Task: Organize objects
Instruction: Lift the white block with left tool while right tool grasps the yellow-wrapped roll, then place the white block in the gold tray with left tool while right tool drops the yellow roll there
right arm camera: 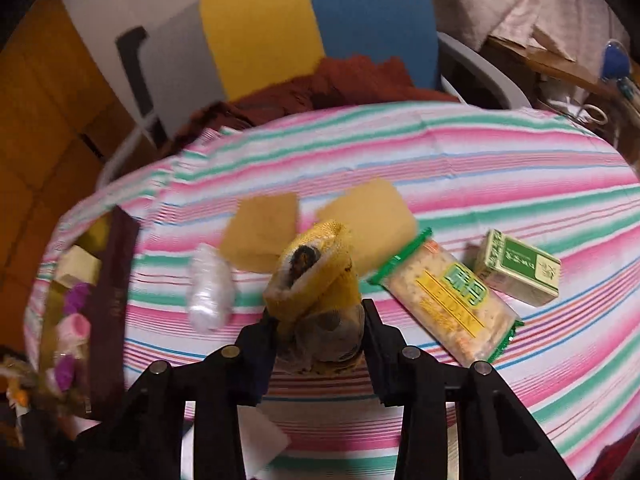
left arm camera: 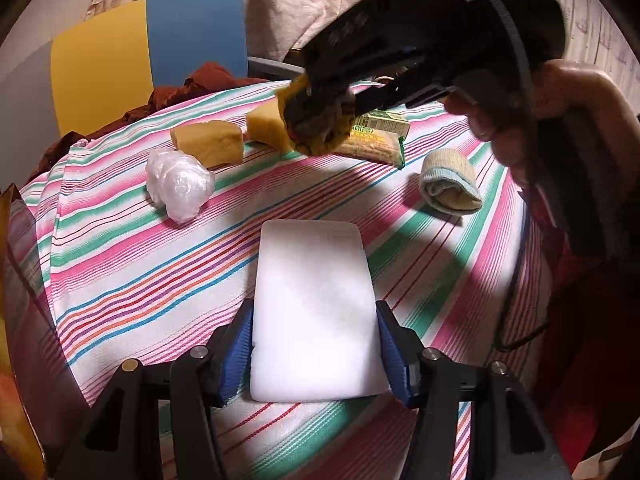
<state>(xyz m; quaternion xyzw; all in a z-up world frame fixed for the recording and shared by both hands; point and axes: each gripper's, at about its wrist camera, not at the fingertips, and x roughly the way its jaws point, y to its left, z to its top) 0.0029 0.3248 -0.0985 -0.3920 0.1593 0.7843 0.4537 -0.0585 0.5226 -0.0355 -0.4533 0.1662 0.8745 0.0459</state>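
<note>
Our left gripper [left arm camera: 316, 356] has its 2 blue-padded jaws spread wide and pressed against the long sides of a white foam block [left arm camera: 314, 312], which lies flat on the striped tablecloth [left arm camera: 120, 272]. Our right gripper [right arm camera: 320, 332] is clamped on a yellow mesh scrubber [right arm camera: 320, 276] with a dark, dirty patch, and holds it up above the table; in the left wrist view that same gripper [left arm camera: 316, 124] hangs over the far items, with a hand [left arm camera: 520, 120] wrapped around its handle.

Past the scrubber we see 2 yellow sponges [right arm camera: 260, 236] side by side, just apart from each other. To their left lies a crumpled clear plastic bundle [right arm camera: 210, 292]. To their right sits a green-edged snack packet [right arm camera: 448, 300], and beside it a small green box [right arm camera: 516, 268]. In the left wrist view a rolled sock [left arm camera: 450, 182] lies right of the foam block, well apart from it.

At the table's left edge stands a dark brown box [right arm camera: 112, 308] next to some pink and purple pieces [right arm camera: 74, 328] we cannot identify. Behind the table is a chair [right arm camera: 312, 28] with a grey, yellow and blue back, with a red-brown cloth [right arm camera: 340, 80] heaped on it.
</note>
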